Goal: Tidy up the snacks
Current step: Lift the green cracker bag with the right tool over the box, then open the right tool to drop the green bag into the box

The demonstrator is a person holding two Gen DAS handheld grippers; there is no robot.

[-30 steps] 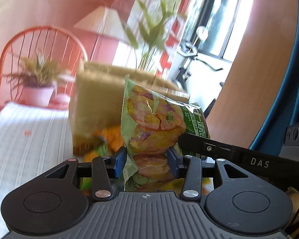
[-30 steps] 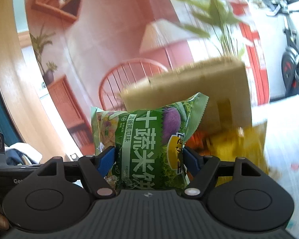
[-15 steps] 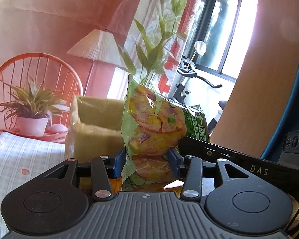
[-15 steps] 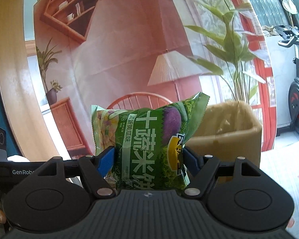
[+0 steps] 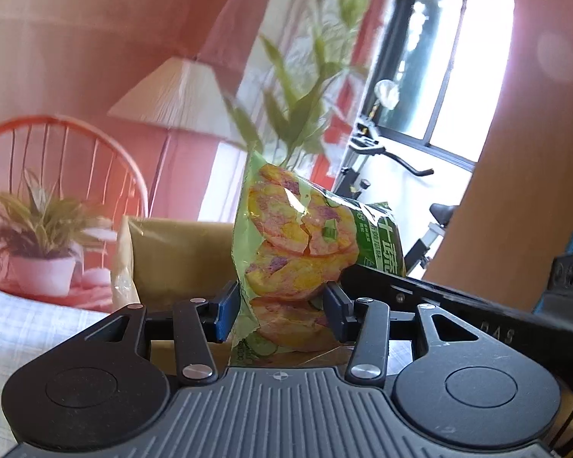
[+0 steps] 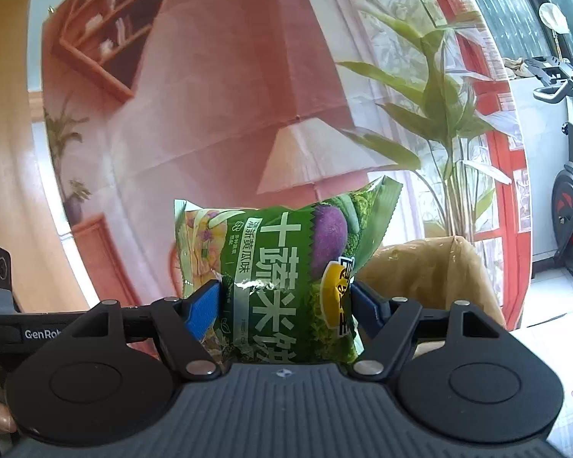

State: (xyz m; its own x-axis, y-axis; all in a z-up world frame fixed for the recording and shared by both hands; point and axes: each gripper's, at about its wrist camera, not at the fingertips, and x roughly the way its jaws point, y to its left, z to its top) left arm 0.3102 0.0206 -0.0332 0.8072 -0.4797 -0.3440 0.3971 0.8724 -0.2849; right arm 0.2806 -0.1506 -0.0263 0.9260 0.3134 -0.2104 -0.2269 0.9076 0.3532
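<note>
Two grippers, left [image 5: 279, 315] and right [image 6: 282, 305], both pinching one green snack bag [image 6: 282, 267]; uneven pulling risks tearing it.

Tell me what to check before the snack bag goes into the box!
1. Left tongs pinch the snack bag: ok.
2. Right tongs pinch the same bag: ok.
3. Bag is sealed, not torn: cannot tell.
4. Cardboard box is open on top: ok.
5. Room left inside the box: cannot tell, its inside is hidden.
6. Bag is above the box opening: not ok, the box sits behind and to one side.
</note>
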